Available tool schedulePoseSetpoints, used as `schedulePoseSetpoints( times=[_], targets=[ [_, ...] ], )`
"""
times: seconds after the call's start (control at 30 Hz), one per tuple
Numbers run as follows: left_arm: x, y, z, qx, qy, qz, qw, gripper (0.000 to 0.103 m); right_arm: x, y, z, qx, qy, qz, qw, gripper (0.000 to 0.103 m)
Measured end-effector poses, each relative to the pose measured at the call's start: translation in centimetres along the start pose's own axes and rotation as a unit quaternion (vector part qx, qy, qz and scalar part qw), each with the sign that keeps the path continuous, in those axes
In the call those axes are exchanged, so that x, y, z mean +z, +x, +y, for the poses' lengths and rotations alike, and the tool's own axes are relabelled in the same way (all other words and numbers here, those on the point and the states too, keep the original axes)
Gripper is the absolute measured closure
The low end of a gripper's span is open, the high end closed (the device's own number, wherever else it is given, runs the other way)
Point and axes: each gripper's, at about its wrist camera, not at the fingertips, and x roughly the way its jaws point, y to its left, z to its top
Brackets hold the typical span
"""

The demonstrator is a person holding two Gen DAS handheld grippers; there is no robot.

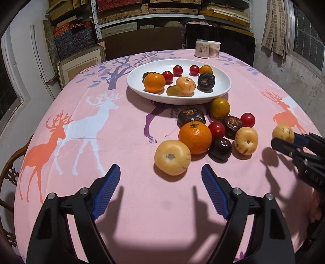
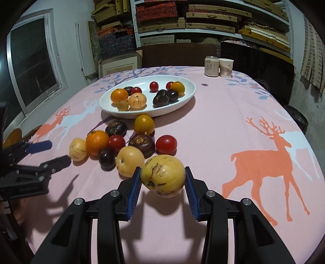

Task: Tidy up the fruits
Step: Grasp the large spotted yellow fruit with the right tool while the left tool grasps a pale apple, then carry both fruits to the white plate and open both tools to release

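Your right gripper (image 2: 162, 179) pinches a yellow, purple-streaked melon (image 2: 163, 175) between its blue pads, raised above the pink deer-print tablecloth (image 2: 233, 121). Your left gripper (image 1: 160, 174) hangs with its jaws spread and nothing between them, just short of a pale yellow fruit (image 1: 172, 157) at the near edge of the loose fruit pile (image 1: 213, 130). Beyond the pile, a white oval dish (image 1: 223, 89) holds more fruit. Shelves of woven boxes (image 2: 203, 18) line the back wall. Only the right view shows the window (image 2: 34, 63) and the melon's streaks closely. A can (image 2: 211, 66) and a paper cup (image 2: 226, 68) carry Chinese characters, too small to read.
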Motion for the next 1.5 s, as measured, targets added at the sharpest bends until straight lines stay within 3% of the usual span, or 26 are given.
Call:
schedulePoseSetpoints(
  times=[0.27,0.37,0.43,0.67,1.03,1.3,1.5],
  targets=[
    [1.0,3.6,0.0,0.003,-0.005,0.032,0.9995,0.024,-0.1,0.0,-0.3,0.008,0.007,0.000,1.000,0.061],
    [1.1,3.4,0.1,-0.036,-0.009,0.028,0.9989,0.060,-0.1,0.1,-0.4,0.009,0.010,0.004,1.000,0.061],
    [0.8,2.7,-0.3,-0.024,0.002,0.012,0.9996,0.060,-0.2,0.2,-0.5,0.009,0.012,0.005,1.000,0.061],
    [0.1,0.7,0.3,-0.055,-0.021,-0.007,0.9982,0.060,-0.2,0.1,-0.3,0.009,0.006,0.002,1.000,0.061],
    [0.1,-2.8,1.1,-0.072,-0.033,-0.039,0.9961,0.060,0.2,-1.1,-0.3,0.022,0.002,-0.006,1.000,0.061],
    [5.6,-3.0,1.2,-0.077,-0.013,-0.059,0.9952,0.060,6.6,-2.9,-0.9,0.051,-0.005,-0.036,0.998,0.061],
    [12.0,0.8,1.6,-0.071,-0.015,-0.065,0.9952,0.060,12.5,0.2,-1.5,0.062,-0.008,-0.039,0.997,0.061]
  ],
)
